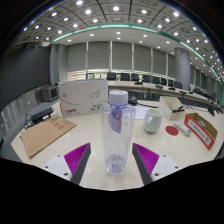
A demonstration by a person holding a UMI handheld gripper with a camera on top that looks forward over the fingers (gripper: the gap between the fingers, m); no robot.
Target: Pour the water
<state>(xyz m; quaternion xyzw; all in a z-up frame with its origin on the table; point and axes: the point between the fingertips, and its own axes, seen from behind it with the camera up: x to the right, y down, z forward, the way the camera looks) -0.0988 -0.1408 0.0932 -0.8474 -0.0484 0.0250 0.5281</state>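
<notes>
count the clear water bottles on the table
1. The clear water bottle stands upright between the open tongs, with gaps either side. Others could be hidden behind the white box.

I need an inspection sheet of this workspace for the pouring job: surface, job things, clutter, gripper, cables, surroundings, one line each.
Surface: pale table, bare just ahead of the fingers.
Job's things: clear water bottle with a pale cap stands upright between the fingers; white cup stands beyond it, toward the right finger's side.
Clutter: white box behind the bottle; brown board at the left finger's side; red box at the far right.
Gripper: gripper open, magenta pads either side of the bottle, a gap showing at each side.
Cables: nothing seen.
Surroundings: large office hall, rows of ceiling lights, desks and chairs behind.
</notes>
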